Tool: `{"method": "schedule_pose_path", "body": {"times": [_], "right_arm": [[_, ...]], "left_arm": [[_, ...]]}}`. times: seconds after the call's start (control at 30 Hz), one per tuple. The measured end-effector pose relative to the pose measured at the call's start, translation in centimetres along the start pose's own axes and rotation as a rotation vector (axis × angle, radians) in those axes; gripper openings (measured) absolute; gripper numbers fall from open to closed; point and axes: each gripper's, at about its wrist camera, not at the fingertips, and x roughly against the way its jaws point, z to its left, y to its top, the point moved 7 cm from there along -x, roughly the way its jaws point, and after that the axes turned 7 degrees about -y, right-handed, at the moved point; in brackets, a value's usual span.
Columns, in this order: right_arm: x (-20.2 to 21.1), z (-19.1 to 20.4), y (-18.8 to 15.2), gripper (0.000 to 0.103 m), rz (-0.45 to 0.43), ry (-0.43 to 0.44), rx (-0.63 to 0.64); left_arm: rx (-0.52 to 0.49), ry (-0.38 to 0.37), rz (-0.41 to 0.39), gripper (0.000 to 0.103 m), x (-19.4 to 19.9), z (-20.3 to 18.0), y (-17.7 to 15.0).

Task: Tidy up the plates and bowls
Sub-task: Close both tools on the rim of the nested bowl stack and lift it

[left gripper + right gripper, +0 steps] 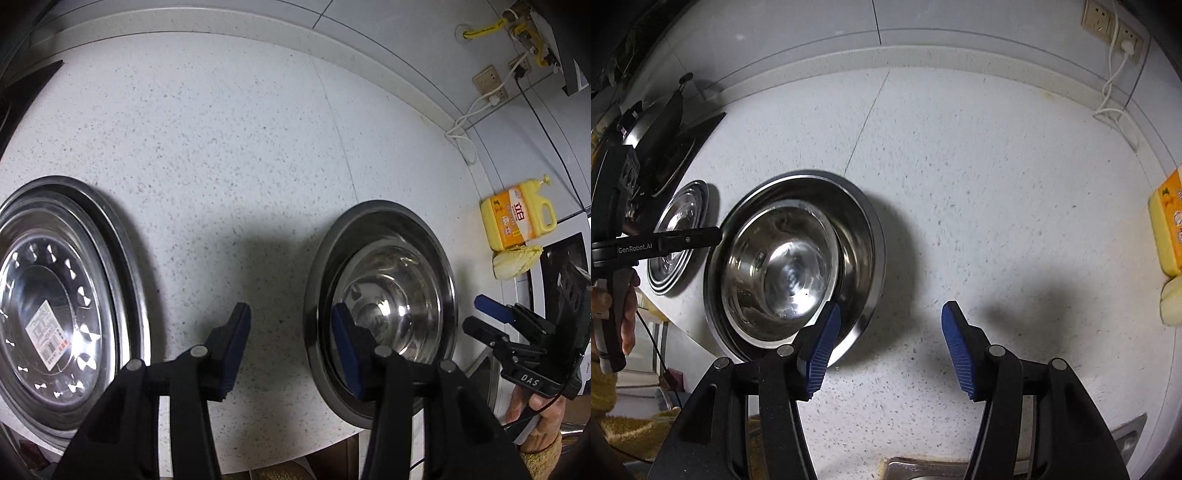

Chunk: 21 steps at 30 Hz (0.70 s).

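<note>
Two steel stacks sit on a speckled counter (240, 155), well apart. At 9 o'clock in the left wrist view lie the plates (62, 306), stacked flat, a paper label on the top one. At 3 o'clock stand the bowls (380, 295), a smaller one nested inside a wider one.

The left gripper (288, 354) hangs over the bare counter between the stacks with its jaws parted and nothing in them; its right pad overlaps the bowls' near rim in this view, though contact cannot be told. The right gripper (890, 347) is likewise apart and empty, above the counter at 4 o'clock of the bowls, its left pad overlapping their rim (again, touching or not is unclear).

Likely risks: the inner bowl sits off-centre toward 9 o'clock in the right wrist view, so a nudge to either rim could rock it or slide the polished pair across the smooth counter. Both stacks lie close to the counter's front edge, so a push that way could tip one off. A yellow bottle (517, 218) stands far right, clear of the work.
</note>
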Motion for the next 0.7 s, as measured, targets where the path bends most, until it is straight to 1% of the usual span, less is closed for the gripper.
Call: {"method": "schedule_pose_path", "body": {"times": [0.07,0.13,0.2,0.23,0.4,0.57,0.63,0.7], "right_arm": [[-0.6,0.1,-0.1,0.052,0.009,0.006,0.005],[-1.1,0.3,-0.2,0.049,0.018,0.004,0.006],[-1.5,0.5,-0.5,0.039,0.025,0.006,0.004],[-1.5,0.5,-0.7,0.039,0.028,0.012,0.002],[-2.1,1.3,-0.7,0.027,0.041,0.039,0.013],[-2.7,1.8,-0.6,0.022,0.054,0.056,0.014],[-2.9,1.9,-0.7,0.022,0.058,0.064,0.007],[-3.1,1.9,-0.7,0.022,0.059,0.076,0.0]], "left_arm": [[-0.007,0.003,0.002,0.043,-0.2,0.1,0.0],[-0.022,0.016,0.002,0.042,-0.5,-0.2,-0.1],[-0.031,0.025,0.008,0.042,-0.8,-0.2,-0.1],[-0.032,0.026,0.008,0.042,-0.8,-0.2,-0.1],[-0.004,0.015,0.008,0.041,-1.3,-0.4,-0.1],[-0.002,0.014,0.011,0.031,-1.6,-0.4,0.0],[0.007,-0.006,0.017,0.025,-1.8,-0.4,0.0],[0.01,-0.029,0.016,0.022,-1.8,-0.4,-0.1]]}}
